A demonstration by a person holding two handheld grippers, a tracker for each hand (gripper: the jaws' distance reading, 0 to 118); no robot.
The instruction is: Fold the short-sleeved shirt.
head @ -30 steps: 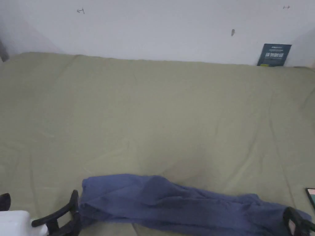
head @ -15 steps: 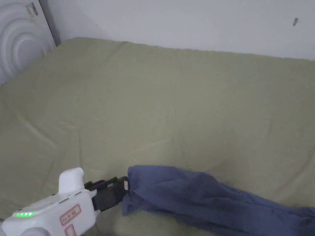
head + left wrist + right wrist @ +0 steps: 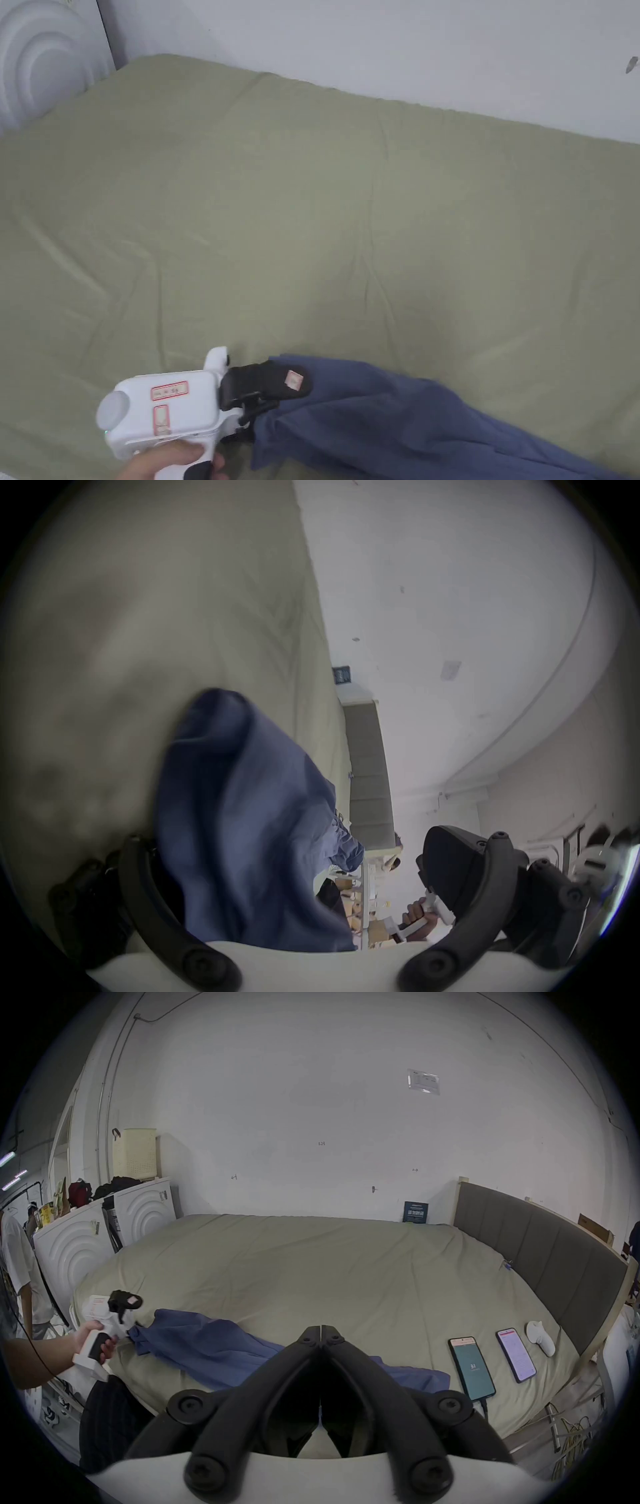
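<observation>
A blue short-sleeved shirt (image 3: 400,431) lies bunched in a long strip along the near edge of the bed (image 3: 312,219). My left gripper (image 3: 278,403) is at the shirt's left end, held by a hand. In the left gripper view its jaws stand wide apart, and the shirt (image 3: 242,809) drapes over one jaw and fills the gap of the left gripper (image 3: 284,836). The right gripper view shows the left gripper (image 3: 130,1317) with one jaw raised above the cloth. My right gripper (image 3: 321,1329) is shut, tips touching, nothing visible between them, above the shirt (image 3: 214,1348).
An olive sheet covers the bed. Two phones (image 3: 472,1366) (image 3: 516,1354) and a white controller (image 3: 540,1342) lie at the right, by the grey headboard (image 3: 536,1255). White appliances (image 3: 37,62) stand at the bed's left, with a person (image 3: 17,1262) beside them.
The head camera has turned left. The left gripper has rolled over at the shirt's left end, its label side now up. The shirt's left end has bunched slightly.
</observation>
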